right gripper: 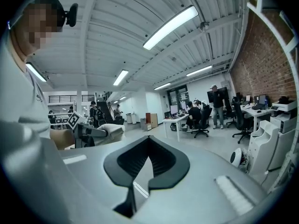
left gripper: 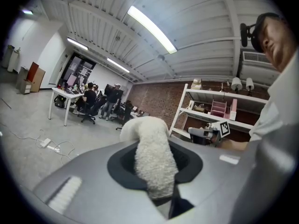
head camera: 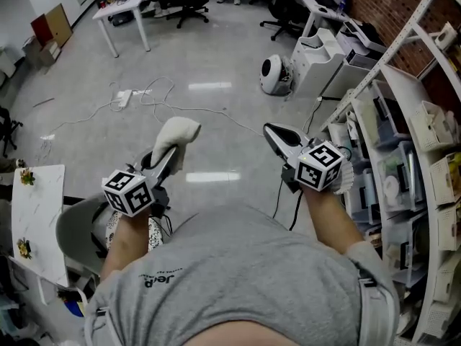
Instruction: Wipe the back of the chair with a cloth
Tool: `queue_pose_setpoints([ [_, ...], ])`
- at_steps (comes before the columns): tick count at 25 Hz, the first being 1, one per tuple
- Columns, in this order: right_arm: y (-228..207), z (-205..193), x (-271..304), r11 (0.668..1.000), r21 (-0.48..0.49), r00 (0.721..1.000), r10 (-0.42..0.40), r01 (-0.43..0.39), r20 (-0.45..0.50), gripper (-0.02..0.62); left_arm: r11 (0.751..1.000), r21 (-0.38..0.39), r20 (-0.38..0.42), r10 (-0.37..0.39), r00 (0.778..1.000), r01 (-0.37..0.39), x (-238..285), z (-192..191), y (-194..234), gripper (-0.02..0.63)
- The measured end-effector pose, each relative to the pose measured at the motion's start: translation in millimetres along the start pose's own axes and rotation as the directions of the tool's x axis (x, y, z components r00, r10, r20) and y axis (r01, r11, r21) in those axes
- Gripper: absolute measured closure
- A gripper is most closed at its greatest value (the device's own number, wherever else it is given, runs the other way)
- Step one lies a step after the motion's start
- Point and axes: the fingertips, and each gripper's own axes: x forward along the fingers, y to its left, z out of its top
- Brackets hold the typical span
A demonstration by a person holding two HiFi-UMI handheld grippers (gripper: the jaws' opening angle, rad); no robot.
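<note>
My left gripper [head camera: 167, 161] is shut on a white fluffy cloth [head camera: 180, 132], held in the air in front of my chest. In the left gripper view the cloth [left gripper: 152, 160] fills the gap between the jaws and flops over their tips. Part of a grey chair [head camera: 75, 231] shows below and left of that gripper, apart from the cloth. My right gripper [head camera: 277, 138] hangs at the same height to the right, shut with nothing in it. In the right gripper view its jaws meet at the tips [right gripper: 147, 138].
A white table [head camera: 36, 218] stands left of the chair. White shelving [head camera: 421, 157] with bins runs along the right side. Cables and a power strip [head camera: 122, 98] lie on the floor ahead, near a round white device [head camera: 274, 74]. Desks and office chairs [head camera: 187, 2] stand farther back.
</note>
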Motion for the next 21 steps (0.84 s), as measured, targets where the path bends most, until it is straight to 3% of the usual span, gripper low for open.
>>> queue_pose_setpoints([
  [21,-1.5,3.9,-0.5,0.999,-0.022,1.0,0.025,-0.025,-0.012,0.592,1.0,-0.007,0.007,0.0,1.0,0.0,0.8,0.2,-3.3,0.466],
])
